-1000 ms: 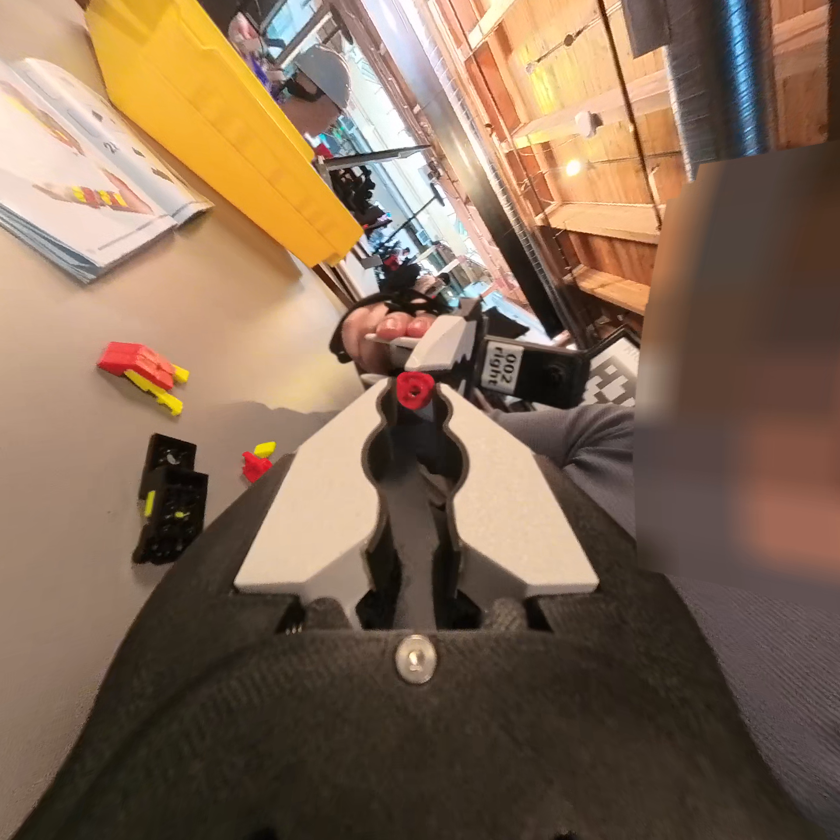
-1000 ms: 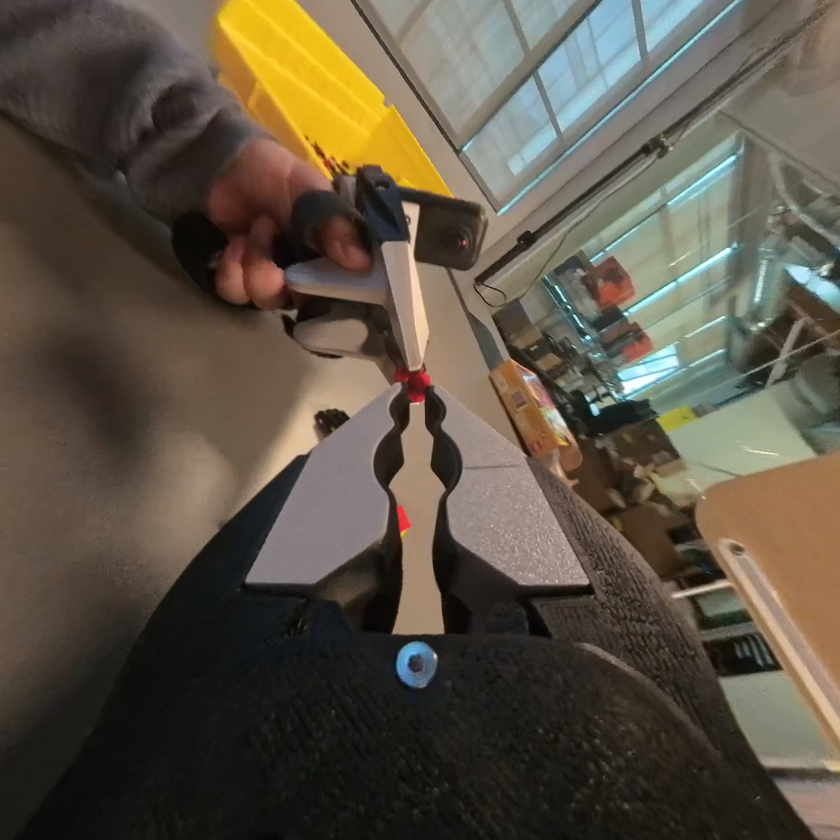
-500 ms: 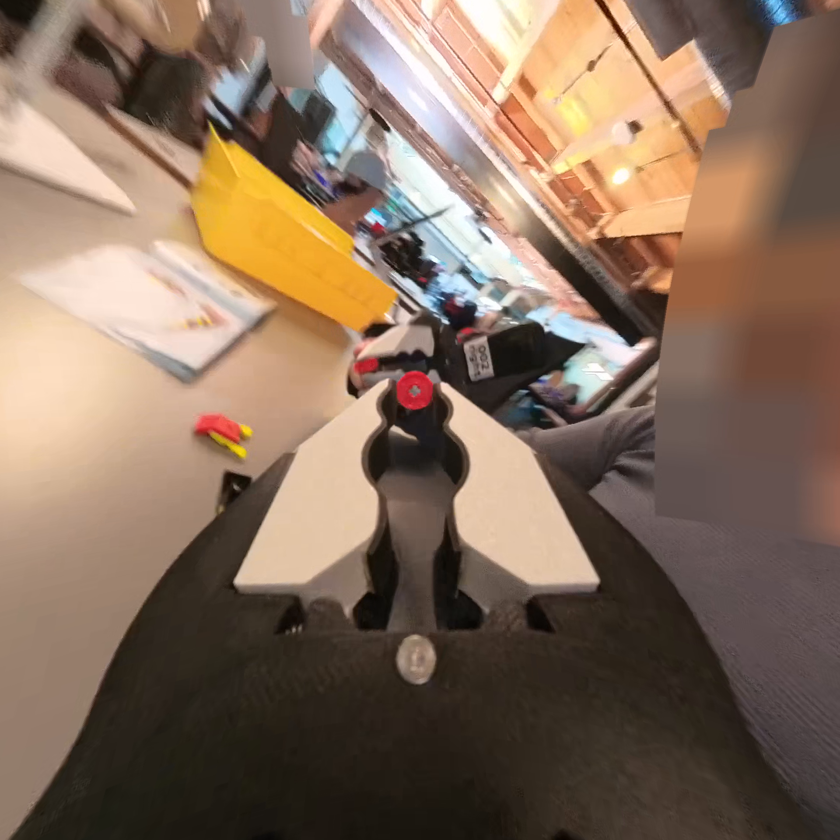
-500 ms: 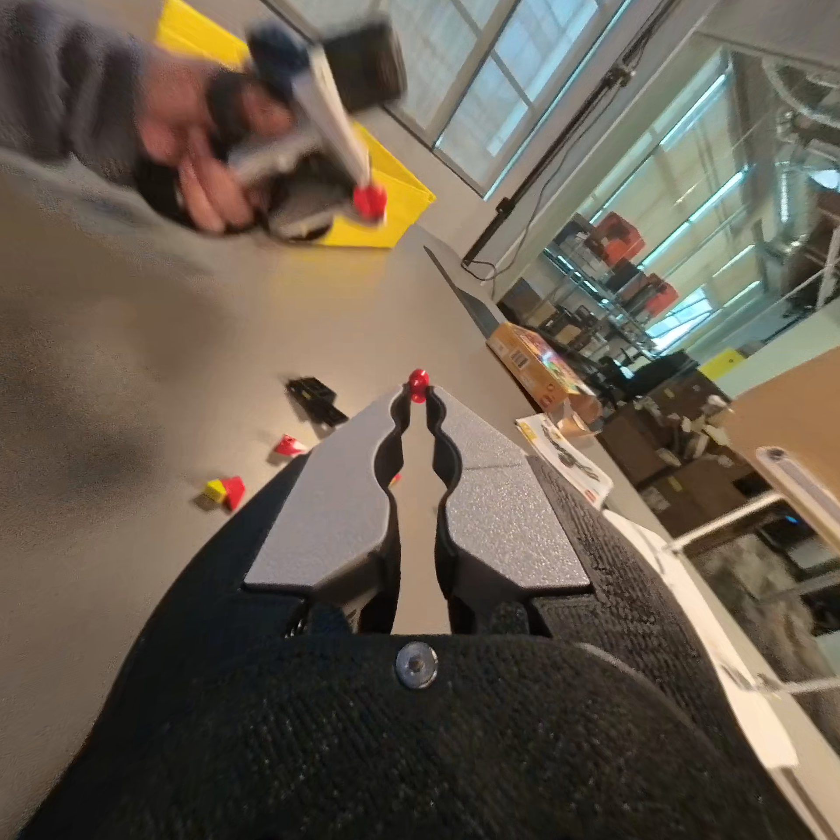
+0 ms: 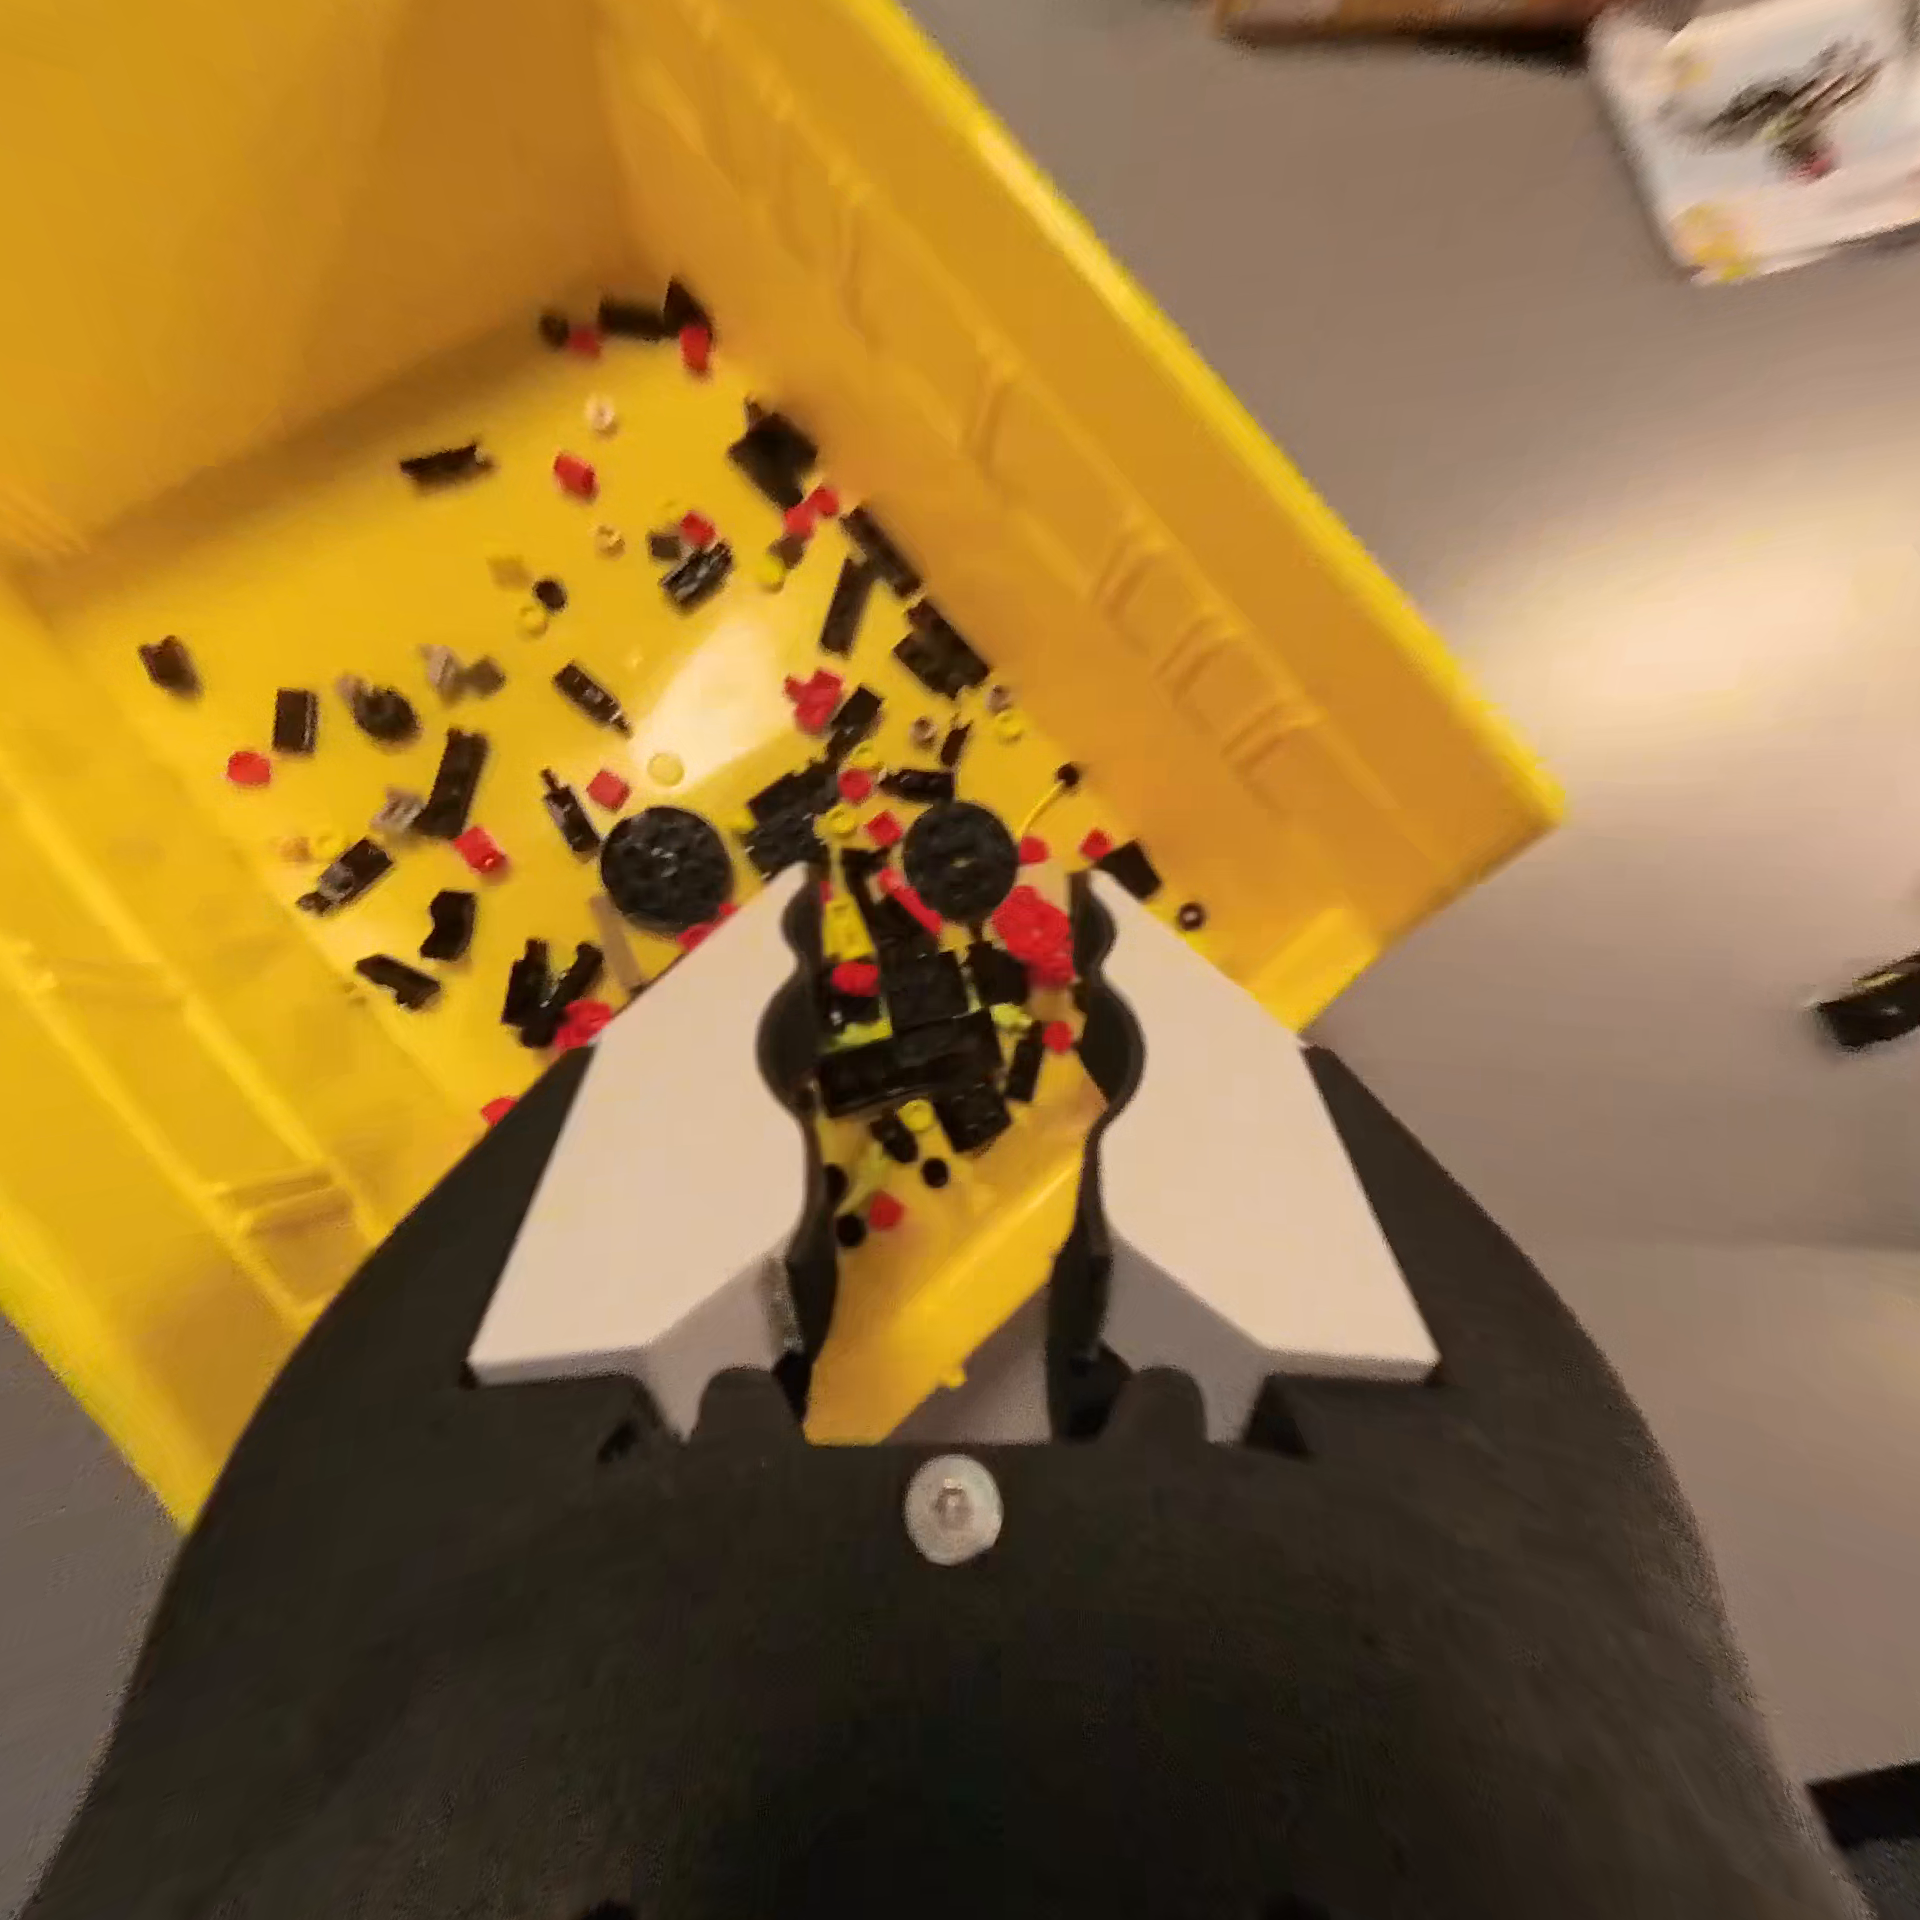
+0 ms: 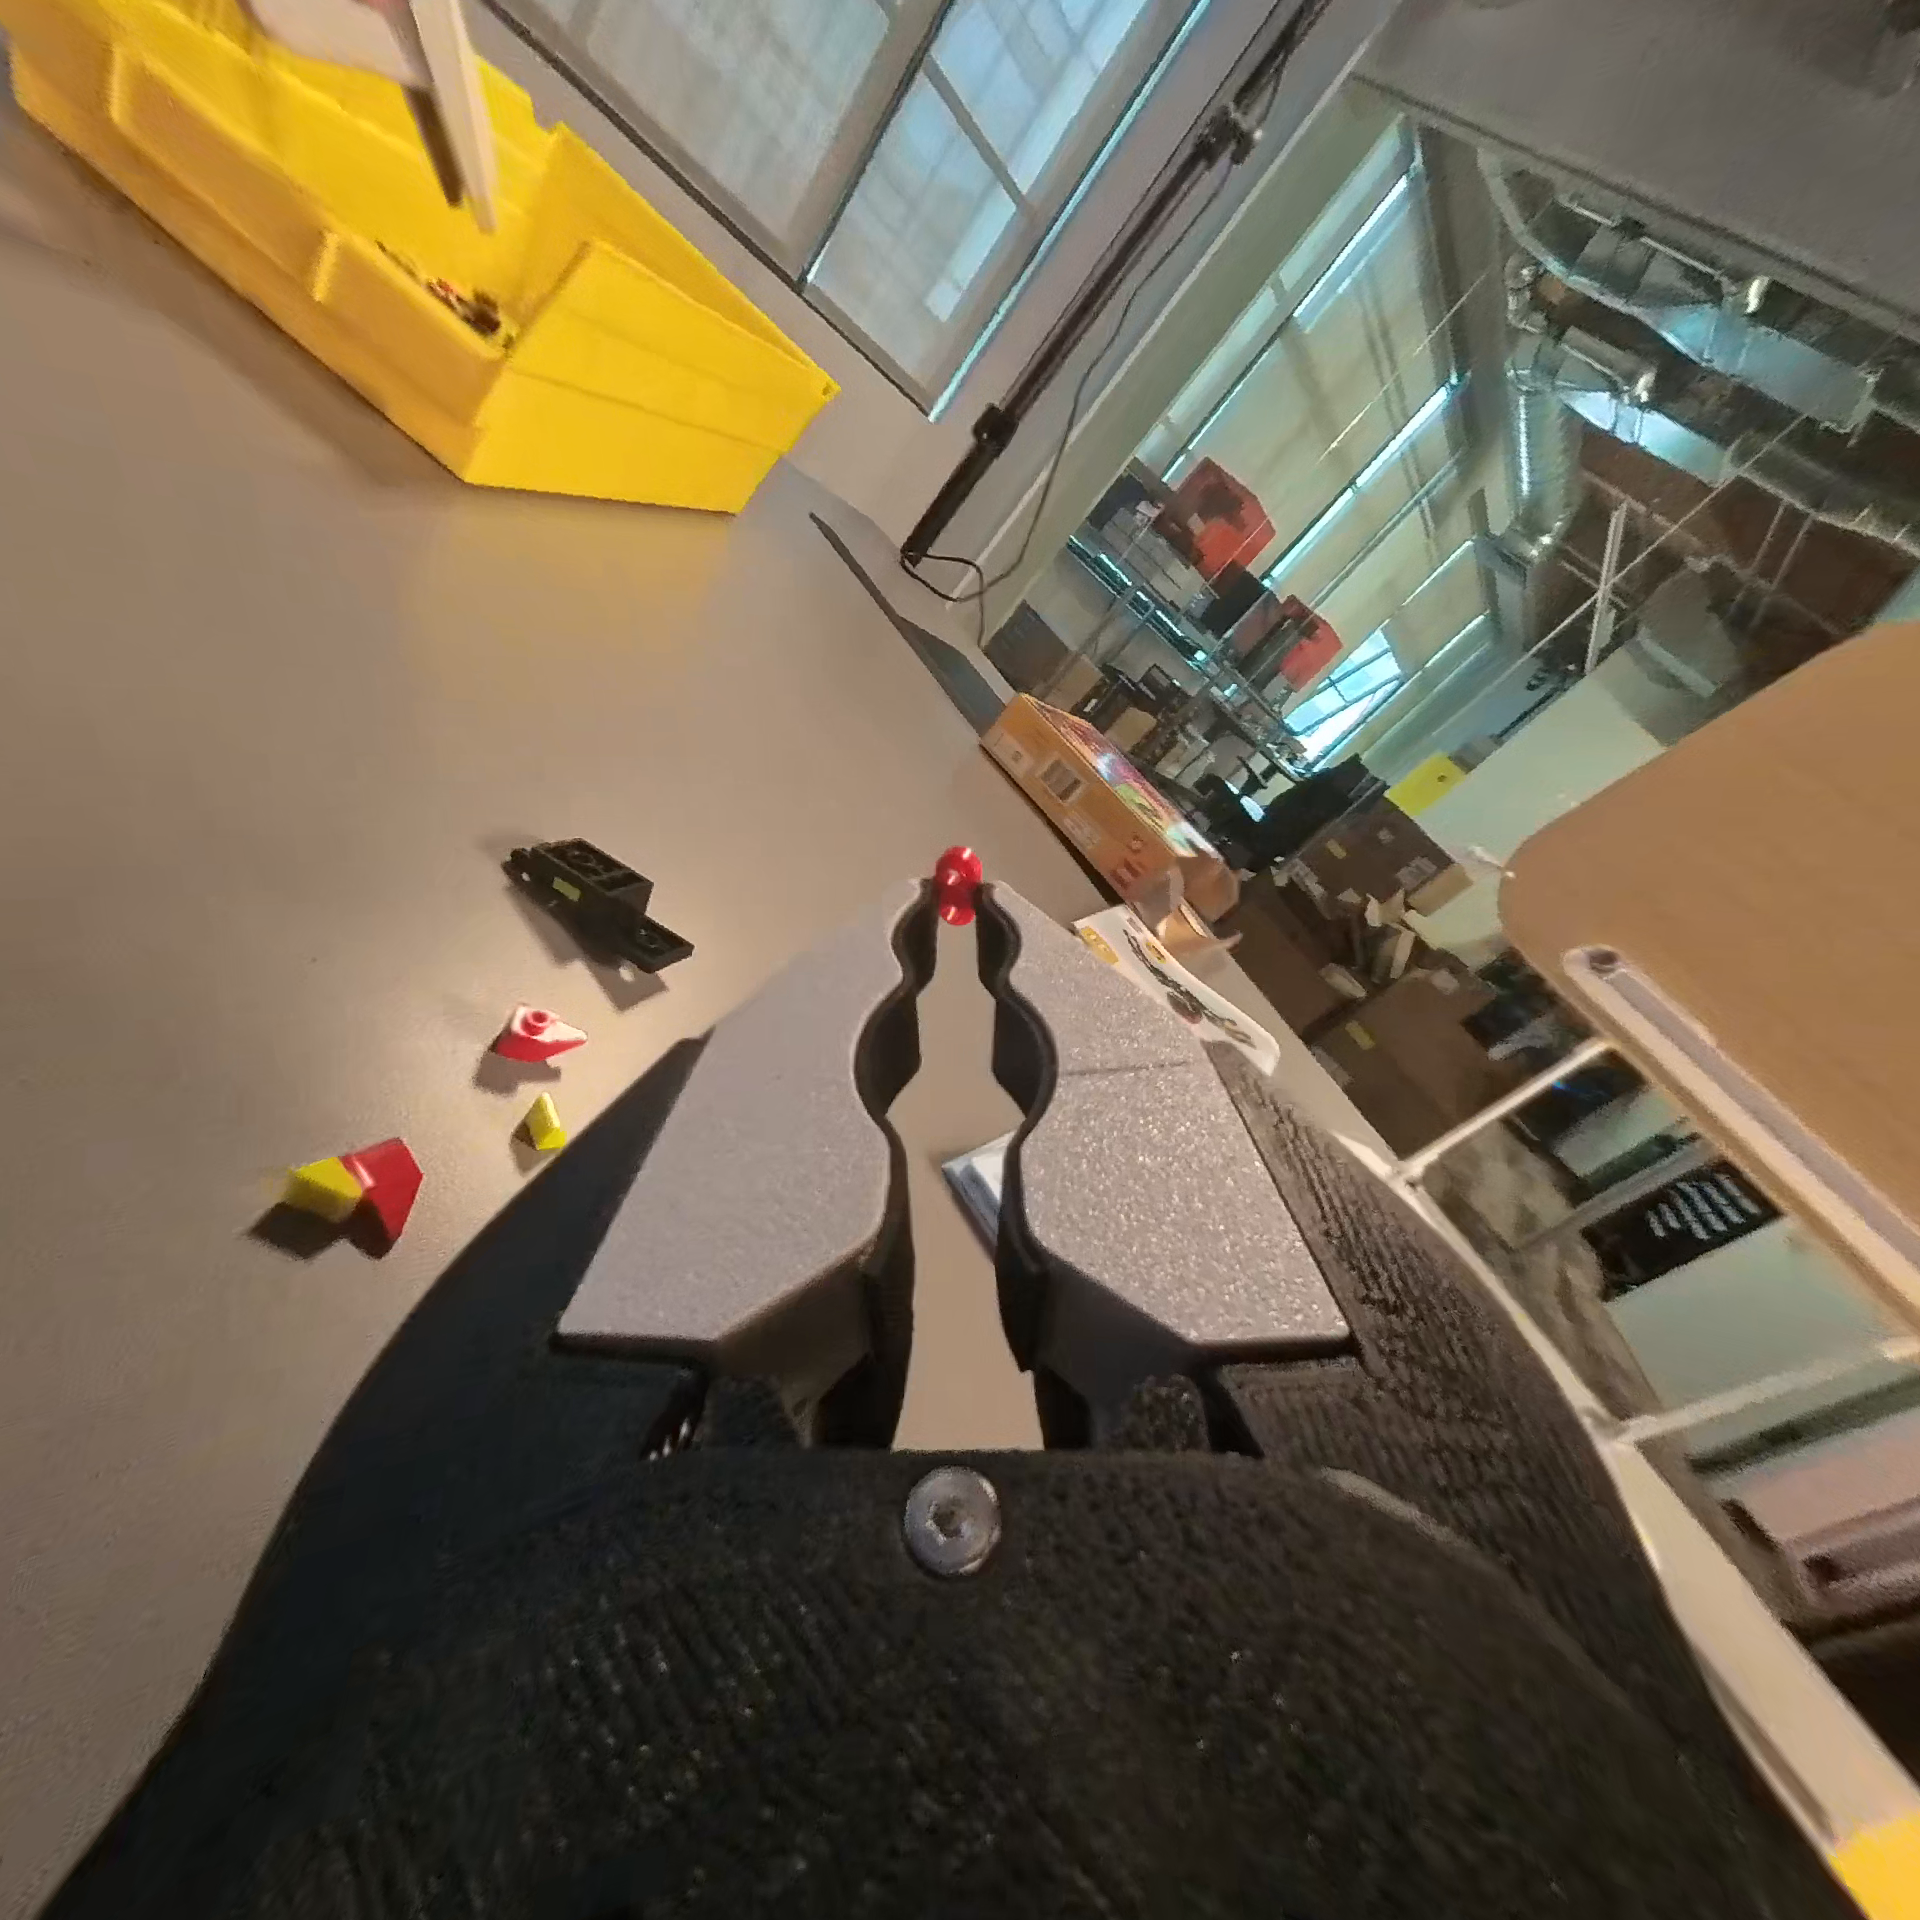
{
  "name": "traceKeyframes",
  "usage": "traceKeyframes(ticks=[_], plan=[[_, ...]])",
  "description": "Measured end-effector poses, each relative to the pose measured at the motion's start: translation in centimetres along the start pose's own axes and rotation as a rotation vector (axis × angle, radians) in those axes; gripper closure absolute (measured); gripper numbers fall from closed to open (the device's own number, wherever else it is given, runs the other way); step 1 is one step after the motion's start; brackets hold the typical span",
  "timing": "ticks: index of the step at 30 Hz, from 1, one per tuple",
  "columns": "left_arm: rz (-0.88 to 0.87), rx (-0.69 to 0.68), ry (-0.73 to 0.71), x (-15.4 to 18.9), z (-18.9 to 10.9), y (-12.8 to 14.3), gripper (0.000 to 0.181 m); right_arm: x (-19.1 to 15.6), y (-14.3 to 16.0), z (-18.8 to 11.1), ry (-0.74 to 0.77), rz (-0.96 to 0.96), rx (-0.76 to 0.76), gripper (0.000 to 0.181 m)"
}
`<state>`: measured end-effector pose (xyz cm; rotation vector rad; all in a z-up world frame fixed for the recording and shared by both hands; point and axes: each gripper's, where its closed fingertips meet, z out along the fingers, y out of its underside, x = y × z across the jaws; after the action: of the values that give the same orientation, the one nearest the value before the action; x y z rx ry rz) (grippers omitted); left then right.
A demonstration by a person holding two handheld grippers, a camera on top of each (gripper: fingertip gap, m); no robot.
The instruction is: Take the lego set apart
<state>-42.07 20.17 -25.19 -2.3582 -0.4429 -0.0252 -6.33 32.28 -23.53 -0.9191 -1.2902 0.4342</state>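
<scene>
Mostly dismantled: loose bricks fill the yellow plastic bin beneath the released left gripper; right gripper pinches a small red stud; black chassis remnant lies at ten o'clock.

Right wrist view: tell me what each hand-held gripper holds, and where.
Right hand-held gripper pinches a small red round lego piece at its fingertips. Left hand-held gripper is open over the yellow bin, holding nothing.

Bright daylight, motion blur, fisheye warp
</scene>
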Motion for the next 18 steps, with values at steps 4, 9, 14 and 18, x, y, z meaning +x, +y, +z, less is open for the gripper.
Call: traceKeyframes(ticks=[4, 9, 14, 18], plan=[[-0.005, 0.021, 0.069, 0.9, -0.1, -0.2, 0.114, -0.5, -1.3, 0.6, 0.052, -0.098, -0.017, 0.176], [0.215, 0.360, 0.765, 17.9, -8.0, -0.8, 0.128, -3.0, -8.3, 1.6, 0.103, -0.167, 0.088, 0.177], [0.471, 0.411, 1.048, 27.1, -10.5, 4.6, 0.146, -7.0, -12.0, 2.4, 0.130, -0.287, 0.111, 0.176], [0.642, 0.494, 0.900, 28.1, -9.2, 5.7, 0.164, -8.9, -12.3, 2.7, 0.143, -0.437, 0.056, 0.177]])
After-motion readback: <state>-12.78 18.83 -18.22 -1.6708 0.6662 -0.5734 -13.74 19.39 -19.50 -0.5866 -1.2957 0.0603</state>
